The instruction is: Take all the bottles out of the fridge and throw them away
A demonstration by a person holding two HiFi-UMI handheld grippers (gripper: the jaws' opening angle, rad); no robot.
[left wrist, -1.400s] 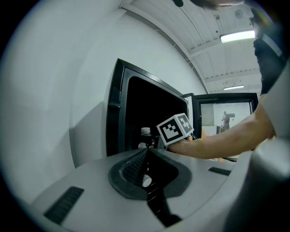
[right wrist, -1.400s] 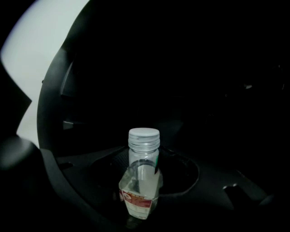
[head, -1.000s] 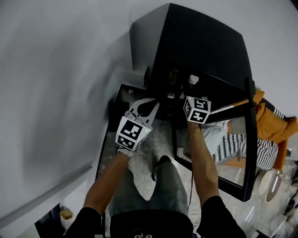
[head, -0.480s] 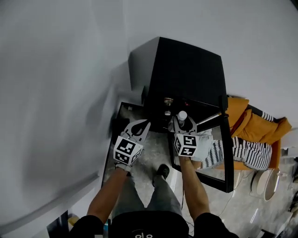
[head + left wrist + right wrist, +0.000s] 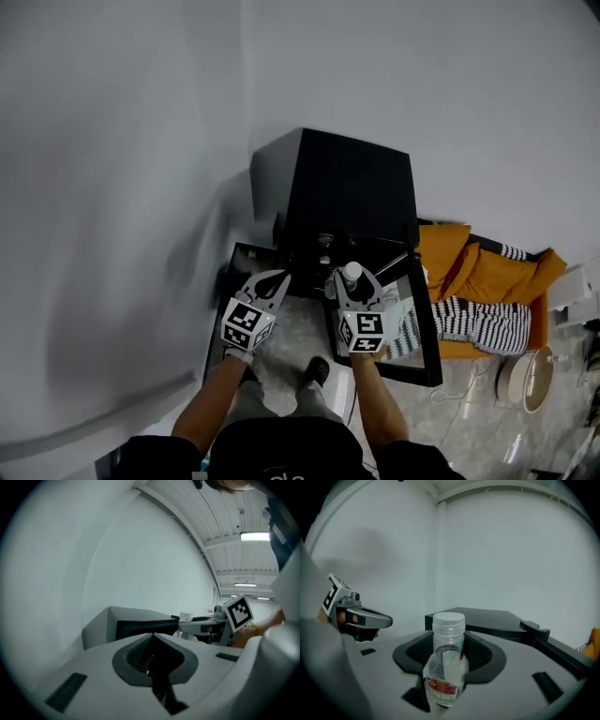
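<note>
Head view, centre: right gripper (image 5: 355, 285) clamped on bottle (image 5: 352, 273), now lifted clear of open fridge (image 5: 347, 187) versus second earlier; left gripper (image 5: 279, 277) jaws together, empty; bottle ready for binning

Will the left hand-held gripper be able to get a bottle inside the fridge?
Probably yes: the fridge door stands open, and nothing shows between the left hand-held gripper and the bottles inside. Its jaws are together, so they must open first.

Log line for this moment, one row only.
left gripper: shut, empty | right gripper: shut on bottle | bottle: upright, outside fridge | fridge: door open
</note>
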